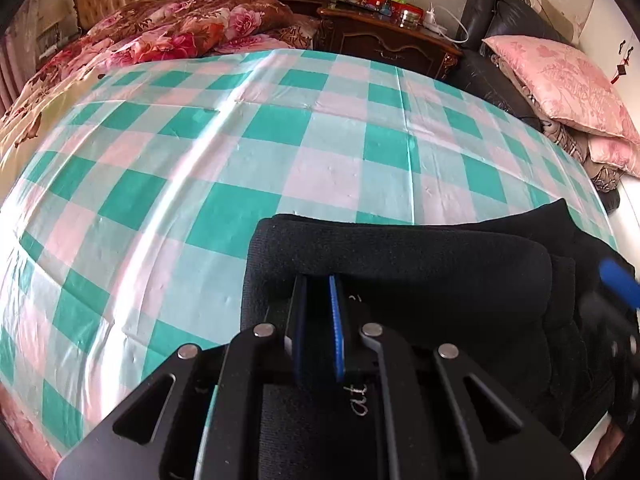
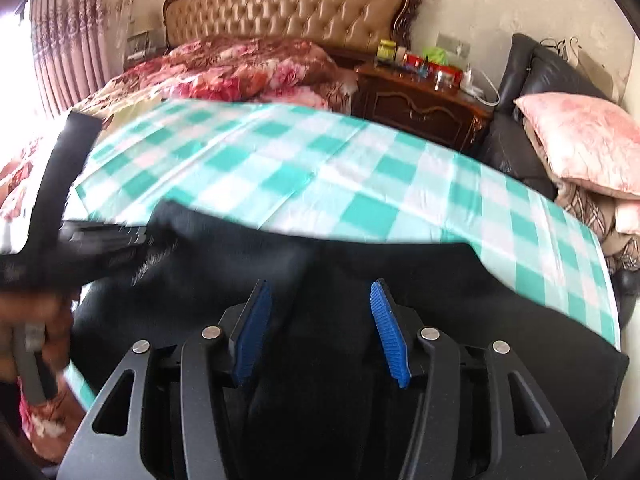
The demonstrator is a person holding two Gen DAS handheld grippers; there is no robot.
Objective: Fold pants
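Note:
The black pants [image 1: 420,256] lie in a folded stack at the near right part of a green-and-white checked sheet [image 1: 224,152]. My left gripper [image 1: 318,284] is shut on a thick fold at the stack's left end, and the cloth bulges over its fingertips. At the right edge of that view a blurred blue pad [image 1: 618,286] of my right gripper shows. In the right wrist view my right gripper [image 2: 319,286] stands open just above the pants [image 2: 460,300], its blue pads well apart and off the cloth. My left gripper [image 2: 140,236], held by a hand, grips the pants' left end.
A floral quilt [image 2: 248,68] is heaped below the tufted headboard [image 2: 292,4]. A dark wooden nightstand [image 2: 424,100] carries bottles and tins. Pink pillows [image 2: 588,140] rest on a black leather sofa [image 2: 516,136] at the right. A curtain [image 2: 68,36] hangs at the left.

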